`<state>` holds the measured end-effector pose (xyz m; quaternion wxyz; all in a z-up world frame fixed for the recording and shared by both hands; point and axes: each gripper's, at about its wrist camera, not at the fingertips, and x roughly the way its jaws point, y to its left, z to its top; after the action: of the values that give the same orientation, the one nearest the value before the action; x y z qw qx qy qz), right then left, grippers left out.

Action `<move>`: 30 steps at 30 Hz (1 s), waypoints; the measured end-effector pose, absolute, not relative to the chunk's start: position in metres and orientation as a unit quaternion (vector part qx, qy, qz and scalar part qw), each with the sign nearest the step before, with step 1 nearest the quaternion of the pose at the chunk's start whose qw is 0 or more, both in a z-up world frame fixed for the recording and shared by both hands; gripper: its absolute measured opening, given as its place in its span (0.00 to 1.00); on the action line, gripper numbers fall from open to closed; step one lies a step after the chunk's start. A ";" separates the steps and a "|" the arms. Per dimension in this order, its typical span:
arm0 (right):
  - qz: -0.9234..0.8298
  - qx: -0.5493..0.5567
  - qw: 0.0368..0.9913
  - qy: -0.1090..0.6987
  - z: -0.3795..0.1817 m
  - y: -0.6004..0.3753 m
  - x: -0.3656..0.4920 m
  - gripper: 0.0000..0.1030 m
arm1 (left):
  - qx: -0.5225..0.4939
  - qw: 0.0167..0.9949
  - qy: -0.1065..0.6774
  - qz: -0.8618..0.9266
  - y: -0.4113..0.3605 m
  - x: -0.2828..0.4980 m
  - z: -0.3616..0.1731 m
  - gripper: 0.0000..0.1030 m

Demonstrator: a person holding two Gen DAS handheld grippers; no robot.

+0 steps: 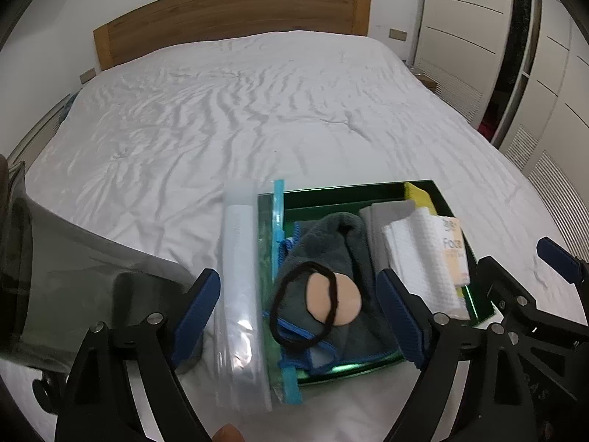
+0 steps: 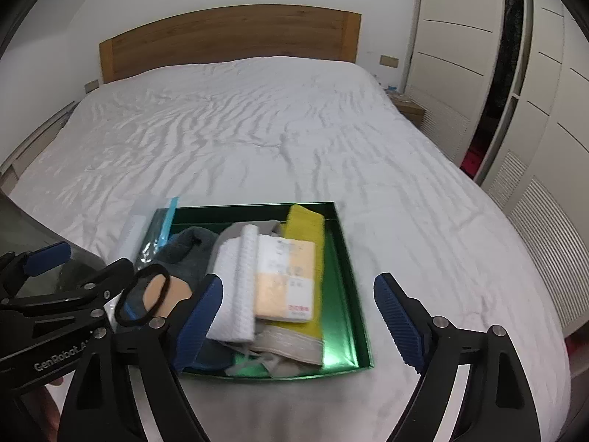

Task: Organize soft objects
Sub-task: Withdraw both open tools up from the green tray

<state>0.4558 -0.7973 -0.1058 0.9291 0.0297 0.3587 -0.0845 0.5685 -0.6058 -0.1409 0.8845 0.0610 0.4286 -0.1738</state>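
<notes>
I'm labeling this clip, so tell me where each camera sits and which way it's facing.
Left wrist: on the left gripper, looking along its open fingers at the green tray on the bed; the right gripper shows at right.
Right wrist: on the right gripper, open, over the tray's right side; the left gripper shows at left.
Shared: tray, bed, headboard.

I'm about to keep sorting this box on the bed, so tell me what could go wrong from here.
1. The black hair tie and beige round pad lie loose on the dark towel; lifting the towel could flick them off.
2. The clear zip bag hangs over the green box edge and may slide off if bumped.
3. The soft, wrinkled bedsheet may let the box tip under pressure.
</notes>
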 end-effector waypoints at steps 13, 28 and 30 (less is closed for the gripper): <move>-0.121 0.032 0.929 0.349 -0.100 -0.806 0.424 0.90 | 0.059 0.884 0.415 -0.209 -0.612 0.532 -0.131 0.83; -0.133 0.034 0.933 0.334 -0.100 -0.794 0.397 1.00 | 0.047 0.886 0.401 -0.229 -0.591 0.497 -0.116 0.98; -0.132 0.039 0.933 0.332 -0.100 -0.793 0.393 1.00 | 0.041 0.885 0.400 -0.233 -0.585 0.492 -0.114 0.99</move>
<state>0.3927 -0.7928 -0.1001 0.9333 0.0386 0.3316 -0.1323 0.4923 -0.5853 -0.1137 0.8854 0.0414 0.4001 -0.2328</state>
